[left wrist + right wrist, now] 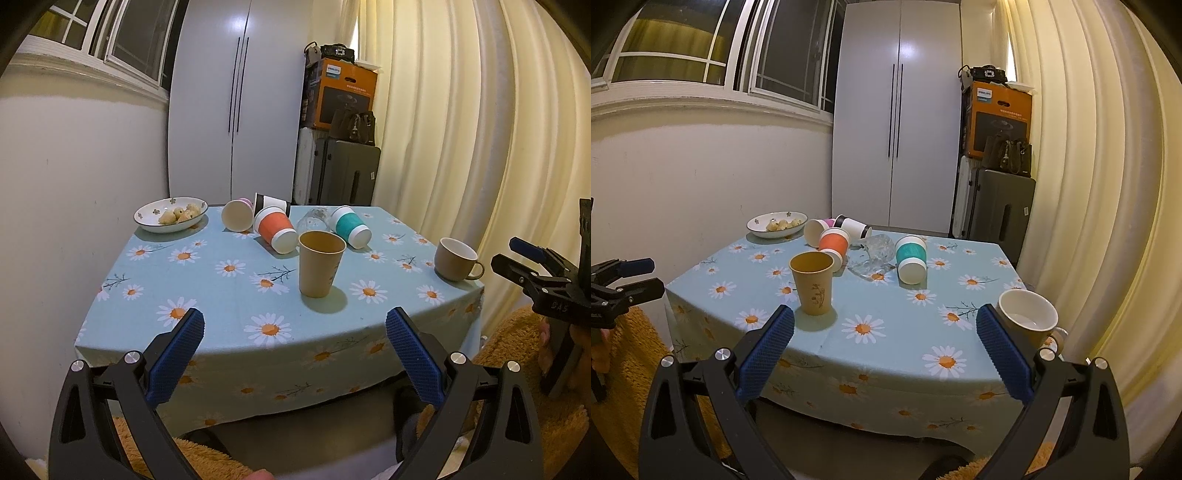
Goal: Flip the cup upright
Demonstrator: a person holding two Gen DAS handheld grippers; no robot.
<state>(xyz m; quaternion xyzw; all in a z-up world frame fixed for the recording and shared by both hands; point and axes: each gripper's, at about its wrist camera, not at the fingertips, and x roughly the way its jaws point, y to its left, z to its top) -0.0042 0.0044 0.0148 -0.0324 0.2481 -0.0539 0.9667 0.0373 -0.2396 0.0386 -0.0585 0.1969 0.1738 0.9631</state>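
A tan paper cup stands upright near the table's middle front. A beige mug stands upright at the right front corner. Lying on their sides at the back are an orange-sleeved cup, a teal-sleeved cup, a clear glass, a pink cup and a black-banded white cup. My left gripper is open and empty before the front edge. My right gripper is open and empty, its right finger beside the mug.
A white bowl of food sits at the back left corner. The table has a blue daisy tablecloth. Behind stand a white wardrobe, a suitcase and stacked boxes. Curtains hang at the right.
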